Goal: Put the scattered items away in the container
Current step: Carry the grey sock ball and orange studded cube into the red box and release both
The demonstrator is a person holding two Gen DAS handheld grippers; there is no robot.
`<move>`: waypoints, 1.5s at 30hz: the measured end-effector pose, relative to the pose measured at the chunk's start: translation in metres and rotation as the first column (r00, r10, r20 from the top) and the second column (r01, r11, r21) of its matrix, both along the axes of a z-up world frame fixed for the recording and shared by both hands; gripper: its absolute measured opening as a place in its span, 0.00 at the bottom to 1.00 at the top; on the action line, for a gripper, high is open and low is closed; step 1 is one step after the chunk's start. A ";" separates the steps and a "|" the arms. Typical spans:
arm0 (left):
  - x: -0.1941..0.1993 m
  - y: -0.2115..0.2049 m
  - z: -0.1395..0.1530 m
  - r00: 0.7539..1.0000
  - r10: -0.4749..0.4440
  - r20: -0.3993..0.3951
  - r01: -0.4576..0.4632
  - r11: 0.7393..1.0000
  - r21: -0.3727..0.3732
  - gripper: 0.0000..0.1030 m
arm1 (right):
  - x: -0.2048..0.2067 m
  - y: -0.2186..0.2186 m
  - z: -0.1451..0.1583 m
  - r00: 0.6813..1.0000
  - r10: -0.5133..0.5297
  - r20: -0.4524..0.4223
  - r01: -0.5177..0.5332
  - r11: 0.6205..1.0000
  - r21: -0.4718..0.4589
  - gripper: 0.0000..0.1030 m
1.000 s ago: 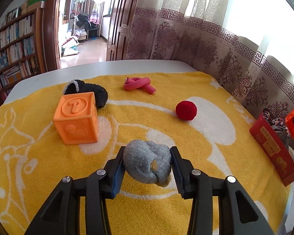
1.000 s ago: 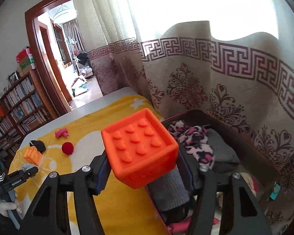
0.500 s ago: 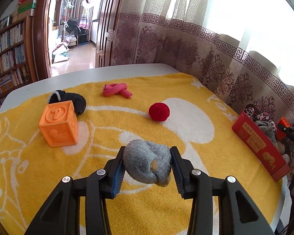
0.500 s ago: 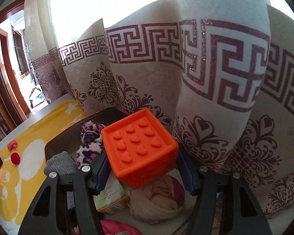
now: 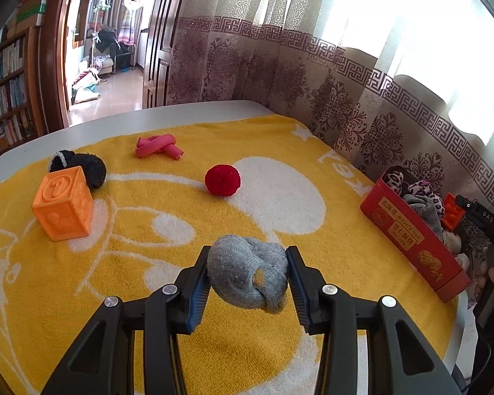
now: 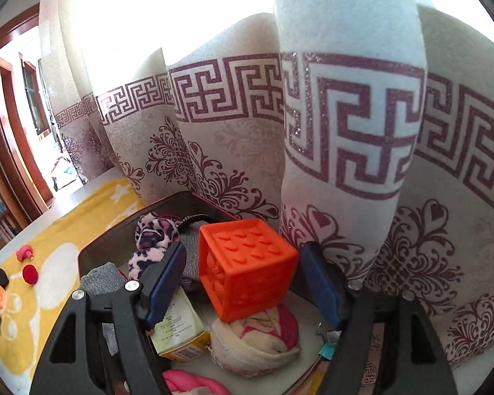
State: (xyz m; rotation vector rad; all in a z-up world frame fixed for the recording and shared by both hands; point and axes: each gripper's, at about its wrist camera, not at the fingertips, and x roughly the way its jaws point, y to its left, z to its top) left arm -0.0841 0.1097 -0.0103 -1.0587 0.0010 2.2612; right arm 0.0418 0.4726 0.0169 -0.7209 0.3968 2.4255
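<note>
My left gripper (image 5: 247, 253) is shut on a rolled grey sock (image 5: 243, 273), held above the yellow towel (image 5: 280, 345). The red box (image 5: 408, 230) stands at the towel's right edge, with socks inside. Over that box (image 6: 102, 243) my right gripper (image 6: 243, 247) is opening. The red-orange cube (image 6: 247, 263) sits tilted between its jaws on the box's contents, with a gap at each pad. Out on the towel lie an orange cube (image 5: 64, 204), a black sock (image 5: 85, 166), a pink curler (image 5: 158, 144) and a red pompom (image 5: 222, 179).
A patterned curtain (image 6: 345, 131) hangs right behind the box. Inside it lie a leopard-print sock (image 6: 151, 243), a small carton (image 6: 178, 332) and a pink-and-cream roll (image 6: 263, 335). The white table edge (image 5: 181, 112) runs beyond the towel, with a doorway and bookshelves behind.
The right gripper swung over the box and its jaws spread; the red-orange cube dropped from the pads onto the contents. The left gripper carried the grey sock nearer the box.
</note>
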 end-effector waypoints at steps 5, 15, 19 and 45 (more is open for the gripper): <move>0.006 0.024 0.002 0.999 -0.042 -0.002 0.042 0.999 -0.007 0.44 | 0.007 -0.008 0.004 0.999 0.016 -0.048 -0.015 1.000 0.010 0.74; 0.019 0.103 0.026 0.982 -0.184 -0.038 0.184 0.983 -0.014 0.44 | 0.010 -0.008 -0.003 0.997 0.044 -0.065 -0.045 0.999 -0.007 0.76; 0.025 0.146 0.038 0.966 -0.251 -0.057 0.251 0.968 -0.014 0.44 | 0.013 -0.006 -0.004 0.996 0.052 -0.068 -0.053 0.999 -0.004 0.76; 0.003 0.268 0.023 0.931 -0.360 0.064 0.358 0.933 0.042 0.69 | 0.015 0.006 -0.017 0.997 0.062 -0.055 -0.064 0.998 -0.023 0.77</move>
